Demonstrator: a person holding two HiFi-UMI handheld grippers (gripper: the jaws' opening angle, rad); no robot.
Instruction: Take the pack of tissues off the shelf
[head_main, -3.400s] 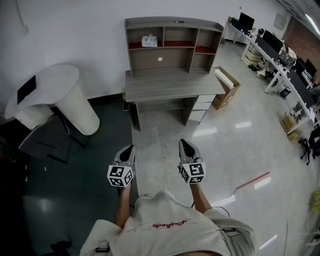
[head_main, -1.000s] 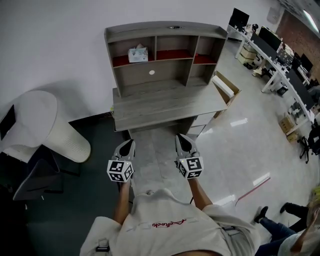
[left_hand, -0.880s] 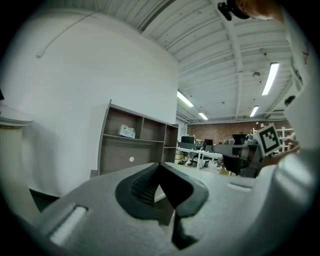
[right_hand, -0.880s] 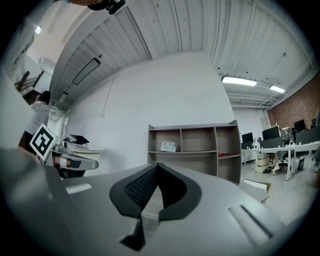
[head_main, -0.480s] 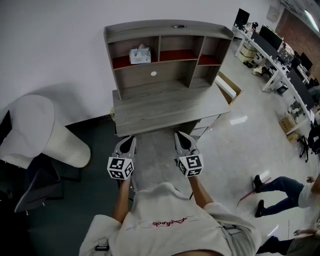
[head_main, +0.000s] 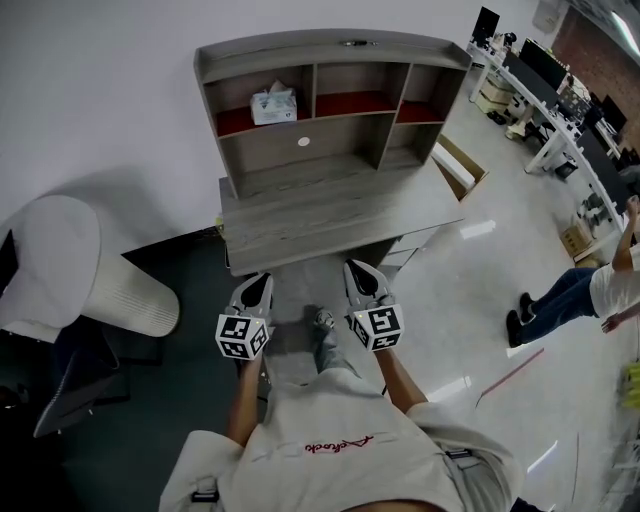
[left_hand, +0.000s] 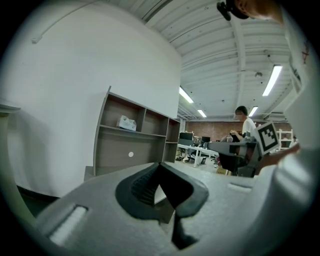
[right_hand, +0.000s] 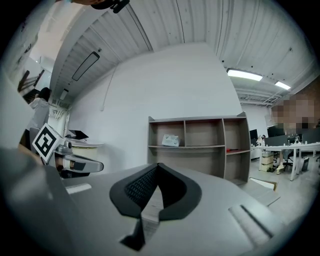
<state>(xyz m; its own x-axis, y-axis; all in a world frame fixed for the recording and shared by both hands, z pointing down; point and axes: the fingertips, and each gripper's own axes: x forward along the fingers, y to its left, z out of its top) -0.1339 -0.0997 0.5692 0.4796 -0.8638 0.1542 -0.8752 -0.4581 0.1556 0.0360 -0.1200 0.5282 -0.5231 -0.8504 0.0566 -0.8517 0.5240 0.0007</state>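
The pack of tissues is a pale box in the top left compartment of the grey shelf unit, which stands on a grey desk. My left gripper and right gripper are side by side just short of the desk's front edge, pointing at it, both shut and holding nothing. The left gripper view shows the tissues far beyond the shut jaw tips. In the right gripper view the tissues also sit well past the shut tips.
A white ribbed cylinder and a dark chair stand left of the desk. An open cardboard box leans at its right end. A person walks at the right, near office desks with monitors.
The desk and shelf have come closer and lower in the head view. Both grippers now sit near the desk's front edge. My foot shows between them. The person at the right has walked on.
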